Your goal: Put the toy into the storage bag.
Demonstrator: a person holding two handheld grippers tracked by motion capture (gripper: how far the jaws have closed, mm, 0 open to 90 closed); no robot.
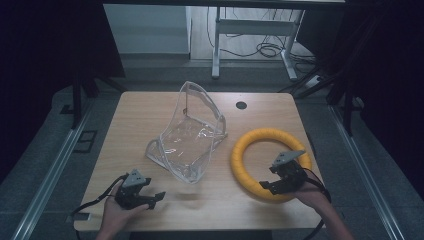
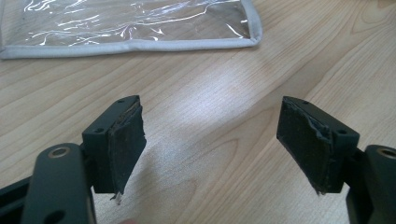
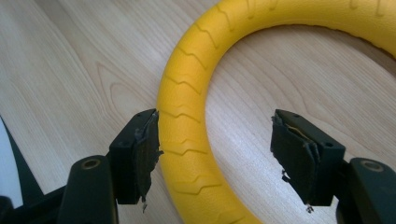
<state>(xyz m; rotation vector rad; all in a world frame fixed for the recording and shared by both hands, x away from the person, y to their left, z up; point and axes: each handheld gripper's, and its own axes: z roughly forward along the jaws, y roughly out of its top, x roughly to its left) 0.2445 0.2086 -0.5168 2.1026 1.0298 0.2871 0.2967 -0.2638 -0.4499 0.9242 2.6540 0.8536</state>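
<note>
The right gripper (image 3: 215, 158) has its fingers (image 3: 140, 154) spread wide and released, straddling the near arc of the yellow foam ring (image 3: 187, 140): one pad sits just at the ring's outer edge, the other hangs over the bare wood inside the hoop. Nothing is clamped yet. In the high view this gripper (image 1: 274, 187) sits over the ring's (image 1: 250, 137) near side, at the right of the desk (image 1: 140, 107), and the ring lies flat.

The left gripper (image 2: 210, 154) is also released, its fingers (image 2: 126, 144) wide apart over bare wood and holding nothing. Just ahead of them lies the grey-trimmed edge of the clear plastic pouch (image 2: 130, 28). From above, the left gripper (image 1: 152, 200) rests at the desk's near left, near the pouch (image 1: 190, 135), which stands half-crumpled in the middle, its mouth gaping upward.

As a judgement, the work looks barely begun: the ring is lined up for a grasp but not gripped, and the pouch is untouched. Closing on the ring, steadying the pouch and bringing the two together all seem still to come.
</note>
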